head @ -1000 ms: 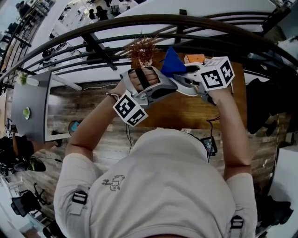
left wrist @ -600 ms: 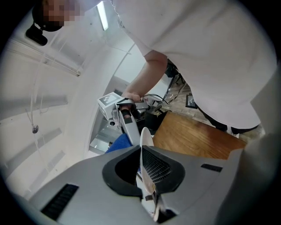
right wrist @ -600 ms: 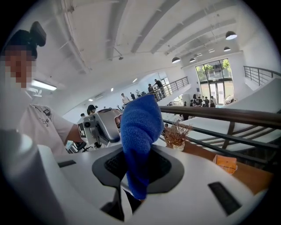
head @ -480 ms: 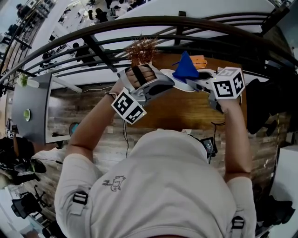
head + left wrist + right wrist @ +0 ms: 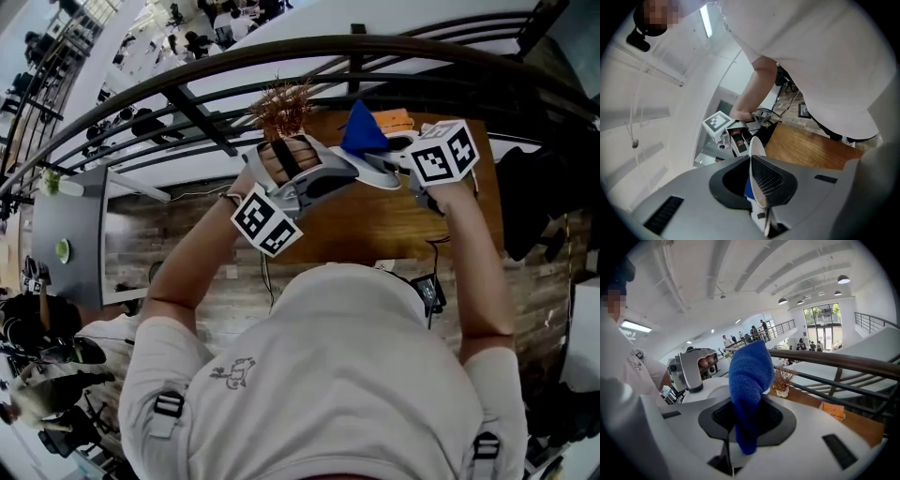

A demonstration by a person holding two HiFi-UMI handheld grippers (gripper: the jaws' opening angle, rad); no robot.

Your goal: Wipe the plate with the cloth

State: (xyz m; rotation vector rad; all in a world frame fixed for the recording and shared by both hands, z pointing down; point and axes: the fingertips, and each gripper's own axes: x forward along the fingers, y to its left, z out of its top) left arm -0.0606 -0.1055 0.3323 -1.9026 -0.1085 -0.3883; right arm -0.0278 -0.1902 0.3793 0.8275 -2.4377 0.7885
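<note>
Jaws of the left hand-held gripper (image 5: 757,176) clamped a round white plate (image 5: 757,146) by its rim; just beside the plate, the right hand-held gripper (image 5: 743,420) pinched a bunched blue cloth (image 5: 749,376).

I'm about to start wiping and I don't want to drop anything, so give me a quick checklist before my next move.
1. left gripper shut on the plate at its rim: ok.
2. right gripper shut on the blue cloth: ok.
3. blue cloth sticks out past the jaws for wiping: ok.
4. blue cloth pressed on the plate's face: cannot tell.
5. plate held over the wooden table: ok.
</note>
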